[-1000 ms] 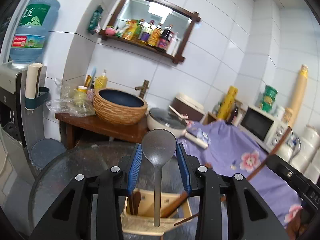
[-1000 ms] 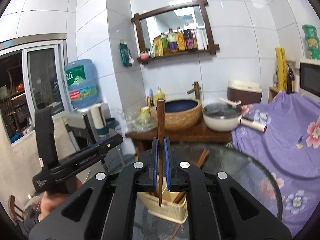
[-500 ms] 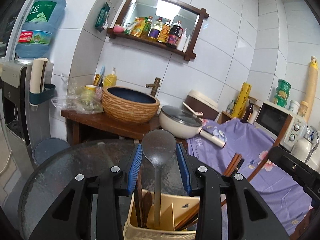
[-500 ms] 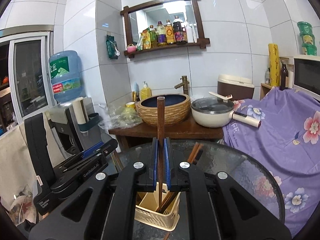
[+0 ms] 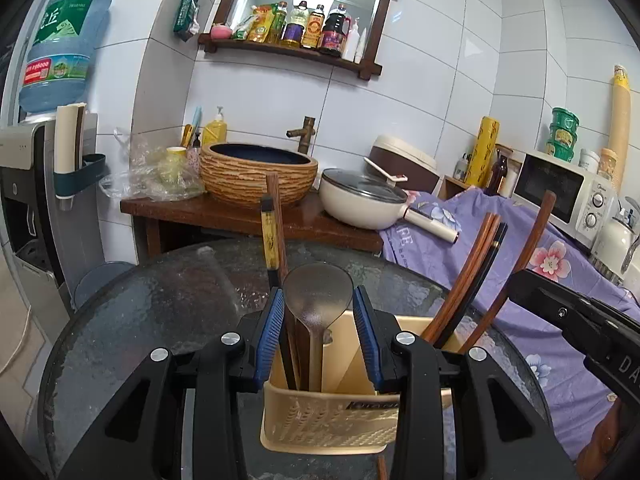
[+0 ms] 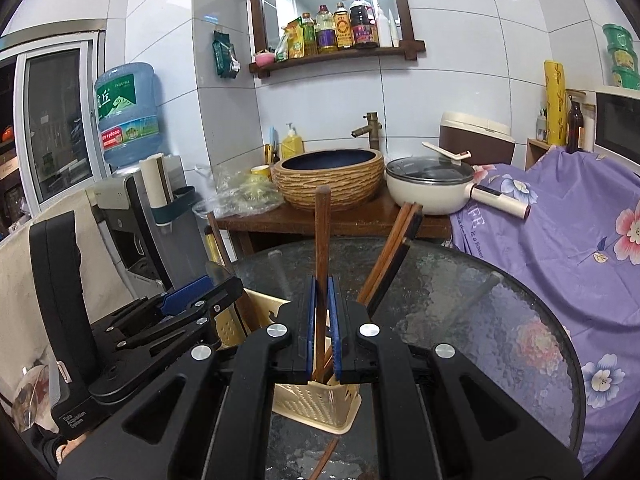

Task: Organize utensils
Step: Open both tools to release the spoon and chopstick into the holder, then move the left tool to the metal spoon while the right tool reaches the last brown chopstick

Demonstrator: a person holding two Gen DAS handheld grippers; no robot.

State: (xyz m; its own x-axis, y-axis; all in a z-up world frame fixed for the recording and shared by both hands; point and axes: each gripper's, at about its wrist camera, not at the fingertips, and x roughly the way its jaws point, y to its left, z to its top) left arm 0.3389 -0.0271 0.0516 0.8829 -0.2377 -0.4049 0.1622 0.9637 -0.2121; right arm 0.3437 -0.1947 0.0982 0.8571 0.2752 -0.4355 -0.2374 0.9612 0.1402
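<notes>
Two utensils hang over the caddy point(image 5: 328, 412): left fingers point(image 5: 267, 332) grasping the spoon point(image 5: 318, 300), right fingers point(image 6: 308, 312) clenched on a wooden stick point(image 6: 321, 240); lower each upright into its compartment, clear of the chopsticks point(image 5: 468, 272).

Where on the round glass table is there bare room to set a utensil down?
Round glass table: bare right of the cream plastic utensil caddy toward the purple floral cloth, and along the far rim. Crowded over the caddy: both grippers and leaning wooden chopsticks.

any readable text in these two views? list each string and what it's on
"Data Acquisition System": left tool, on its black body, right wrist view.
"is a flower": purple floral cloth.
"TIGER HILL": water jug, green label; its large characters and red band are unreadable.
Shelf bottles: labels too small.
Utensil holder: dark label blurred.
</notes>
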